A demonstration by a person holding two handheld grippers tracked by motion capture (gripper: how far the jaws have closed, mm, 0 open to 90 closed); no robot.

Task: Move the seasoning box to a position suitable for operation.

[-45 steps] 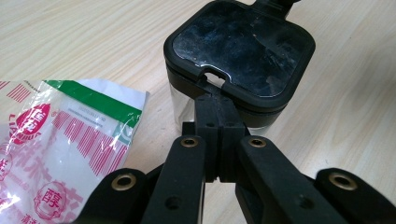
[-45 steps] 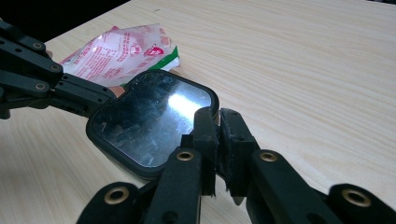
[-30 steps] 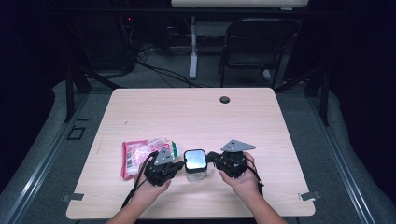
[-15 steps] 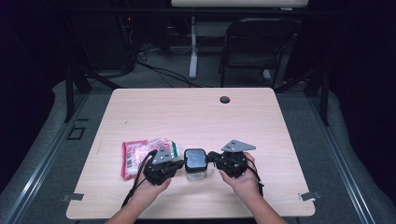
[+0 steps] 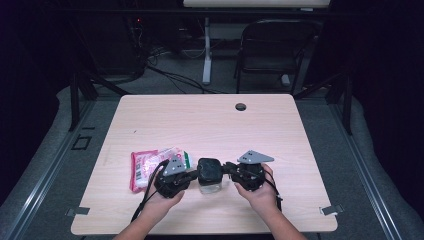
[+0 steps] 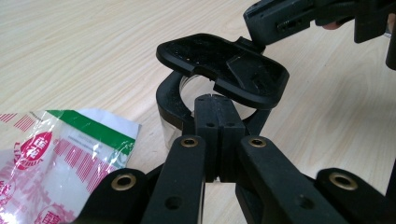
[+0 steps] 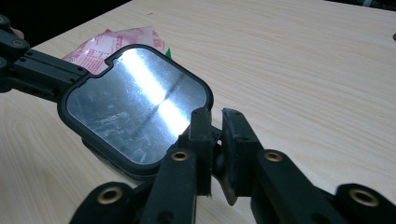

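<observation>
- Two grippers meet at the counter's near edge: your left gripper [image 6: 212, 107], fingers fully closed, pinches the container [image 6: 173, 105] rim.
- Your right gripper [image 7: 215, 135], fingers just easing apart, loosely flanks the lid [image 7: 135, 109] tab; the lid may drop shut.

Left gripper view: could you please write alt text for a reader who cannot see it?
The left claw, shut, grips the rim of a clear container whose black lid stands tilted open, its far edge at the right claw. A red, white and green packet lies on the wooden table.
</observation>
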